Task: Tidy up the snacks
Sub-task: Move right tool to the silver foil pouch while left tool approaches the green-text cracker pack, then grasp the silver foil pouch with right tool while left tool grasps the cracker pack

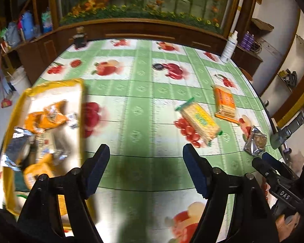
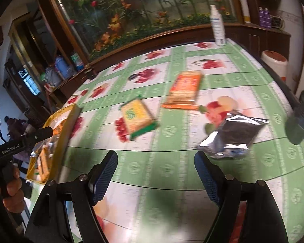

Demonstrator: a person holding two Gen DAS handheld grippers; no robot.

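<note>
A yellow tray [image 1: 56, 84] with several snack packets stands on the table at the left; it also shows in the right wrist view [image 2: 67, 121]. A yellow cracker pack [image 1: 198, 118] [image 2: 136, 117], an orange biscuit pack [image 1: 225, 101] [image 2: 185, 89] and a silver foil packet [image 1: 255, 143] [image 2: 233, 135] lie loose on the table. My left gripper [image 1: 146, 154] is open and empty above the table, right of the tray. My right gripper [image 2: 156, 160] is open and empty, its right finger close to the foil packet. It shows in the left wrist view [image 1: 261, 160].
The table has a green and white fruit-print cloth [image 1: 139, 93]. A white spray bottle [image 1: 230, 46] [image 2: 217, 26] stands at the far right edge. A dark wooden cabinet [image 1: 139, 30] with a flower mural runs behind the table. A green-headed metal object [image 2: 298, 125] is at the right edge.
</note>
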